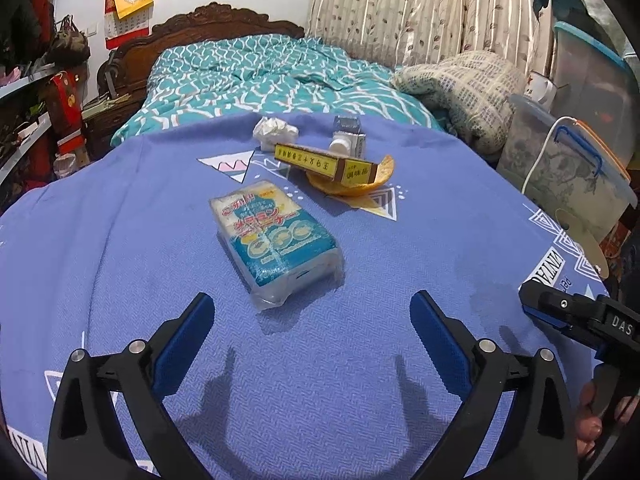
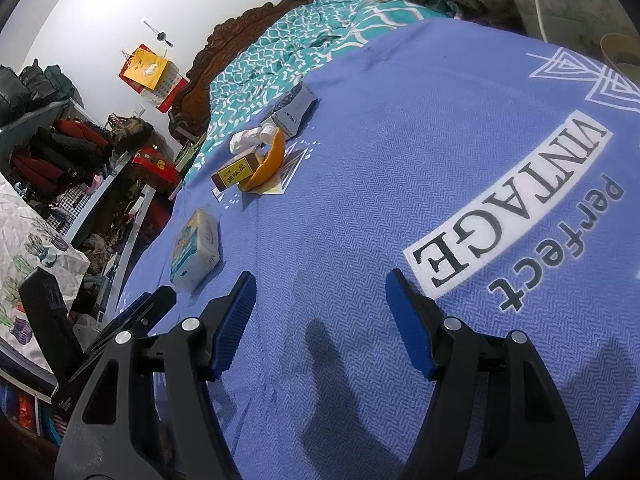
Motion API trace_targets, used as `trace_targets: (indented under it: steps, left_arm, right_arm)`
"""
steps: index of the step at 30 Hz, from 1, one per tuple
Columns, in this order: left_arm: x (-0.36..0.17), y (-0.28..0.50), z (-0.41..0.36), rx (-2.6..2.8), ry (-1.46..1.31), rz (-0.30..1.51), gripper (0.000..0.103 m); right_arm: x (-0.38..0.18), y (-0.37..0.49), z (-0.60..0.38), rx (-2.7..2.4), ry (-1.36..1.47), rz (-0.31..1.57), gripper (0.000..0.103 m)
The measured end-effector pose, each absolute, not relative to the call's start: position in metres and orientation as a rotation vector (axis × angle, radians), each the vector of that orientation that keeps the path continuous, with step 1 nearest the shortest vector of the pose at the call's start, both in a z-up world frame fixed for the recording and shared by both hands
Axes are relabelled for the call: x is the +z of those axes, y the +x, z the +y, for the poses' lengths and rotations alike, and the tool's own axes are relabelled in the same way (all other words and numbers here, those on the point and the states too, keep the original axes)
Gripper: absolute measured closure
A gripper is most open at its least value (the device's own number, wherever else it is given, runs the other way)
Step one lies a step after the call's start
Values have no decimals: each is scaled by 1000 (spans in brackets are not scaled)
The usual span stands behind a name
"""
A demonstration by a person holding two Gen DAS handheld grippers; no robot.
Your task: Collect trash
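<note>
My left tool (image 1: 312,320) gapes wide and empty over the blue sheet (image 1: 120,240) (a bed); the pack (image 1: 276,240) lies just ahead, curtains (image 1: 420,12) beyond. My right tool (image 2: 320,312) is also open.

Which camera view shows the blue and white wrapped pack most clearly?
The left wrist view: the wrapped pack lies centred, its printed top fully visible. In the right wrist view the pack sits at the left, smaller and seen obliquely.

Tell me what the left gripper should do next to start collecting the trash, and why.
Probably ease the left hand-held gripper forward over the plastic-wrapped packet. Its jaws stand wide open and empty, and the packet lies just ahead of them on the blue sheet, nearer than the yellow box and orange peel.
</note>
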State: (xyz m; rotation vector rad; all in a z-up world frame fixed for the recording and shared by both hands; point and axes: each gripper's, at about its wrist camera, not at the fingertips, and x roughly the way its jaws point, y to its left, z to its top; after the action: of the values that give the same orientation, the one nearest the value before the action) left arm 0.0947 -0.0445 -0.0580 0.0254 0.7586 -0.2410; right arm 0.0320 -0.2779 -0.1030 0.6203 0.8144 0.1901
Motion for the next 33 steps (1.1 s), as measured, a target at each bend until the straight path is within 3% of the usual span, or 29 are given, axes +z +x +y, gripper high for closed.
trace_targets:
  steps: [23,33]
  left_arm:
    - [-42,72,-42,-308,-29,600,9]
    - [-44,69,-67,-248,194,614,9]
  right_arm:
    - [-101,29,-276,194,630,810,34]
    - [-101,29,-276,193,628,811,34]
